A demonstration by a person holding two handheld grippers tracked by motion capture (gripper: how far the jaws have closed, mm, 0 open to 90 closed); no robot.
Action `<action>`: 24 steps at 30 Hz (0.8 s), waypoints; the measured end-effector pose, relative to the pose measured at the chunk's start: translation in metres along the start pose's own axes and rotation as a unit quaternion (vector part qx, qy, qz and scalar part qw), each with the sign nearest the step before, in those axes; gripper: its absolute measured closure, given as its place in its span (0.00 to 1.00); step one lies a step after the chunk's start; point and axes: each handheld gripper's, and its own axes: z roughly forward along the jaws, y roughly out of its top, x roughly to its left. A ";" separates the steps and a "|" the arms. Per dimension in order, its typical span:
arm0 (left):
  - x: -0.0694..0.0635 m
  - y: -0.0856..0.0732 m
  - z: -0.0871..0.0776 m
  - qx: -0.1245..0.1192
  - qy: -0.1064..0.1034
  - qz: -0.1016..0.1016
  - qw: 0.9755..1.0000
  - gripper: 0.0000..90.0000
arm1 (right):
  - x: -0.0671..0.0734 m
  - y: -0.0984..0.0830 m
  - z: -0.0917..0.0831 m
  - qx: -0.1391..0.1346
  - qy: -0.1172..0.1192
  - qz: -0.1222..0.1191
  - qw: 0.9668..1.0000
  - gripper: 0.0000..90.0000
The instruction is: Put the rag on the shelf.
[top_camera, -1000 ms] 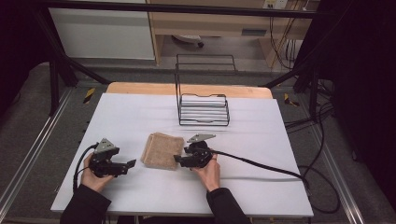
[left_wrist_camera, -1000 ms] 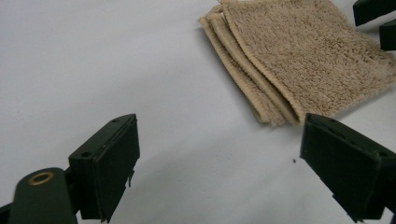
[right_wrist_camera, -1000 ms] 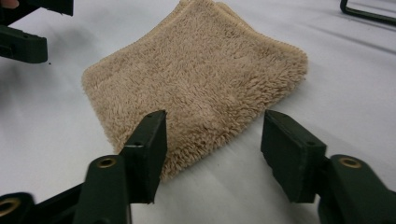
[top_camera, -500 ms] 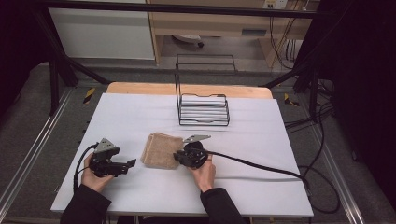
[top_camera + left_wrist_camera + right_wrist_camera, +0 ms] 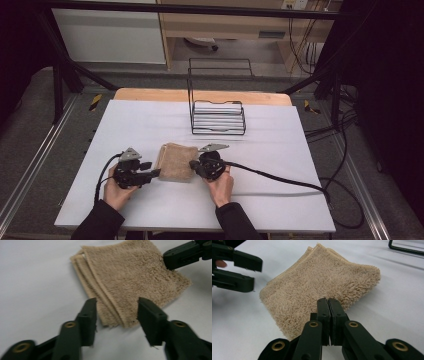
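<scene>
A folded beige towel point(image 5: 176, 162) point(image 5: 130, 277) point(image 5: 319, 282) lies flat on the white table point(image 5: 140, 120). My left gripper point(image 5: 152, 170) point(image 5: 117, 305) is at the towel's left corner. Its jaws have just been closing and stand partly apart, with the corner between them and the pads clear of it. My right gripper point(image 5: 192, 167) point(image 5: 328, 300) has just closed. Its jaws are pressed together on the towel's right edge, also seen in the left gripper view point(image 5: 167, 258). The right gripper view shows the left gripper point(image 5: 258, 275) beyond the towel.
A black wire rack point(image 5: 217, 117) stands upright at the back middle of the table. The right gripper's cable point(image 5: 280, 177) trails right across the table and off its edge. Dark frame bars run along both sides.
My left gripper has slid right to the towel's corner and its jaws have narrowed. My right gripper's jaws have come together on the towel's right edge.
</scene>
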 end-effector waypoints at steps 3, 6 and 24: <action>-0.010 0.004 0.011 0.015 -0.002 -0.001 1.000 0.72 | 0.001 0.000 -0.001 0.001 -0.002 -0.001 1.000 0.98; -0.015 0.005 0.019 0.028 -0.004 -0.009 1.000 0.82 | 0.001 0.000 -0.004 0.000 -0.008 -0.006 1.000 0.98; -0.039 0.019 0.029 0.032 0.003 0.002 0.999 0.98 | -0.006 -0.007 -0.025 0.040 -0.034 -0.029 0.998 0.96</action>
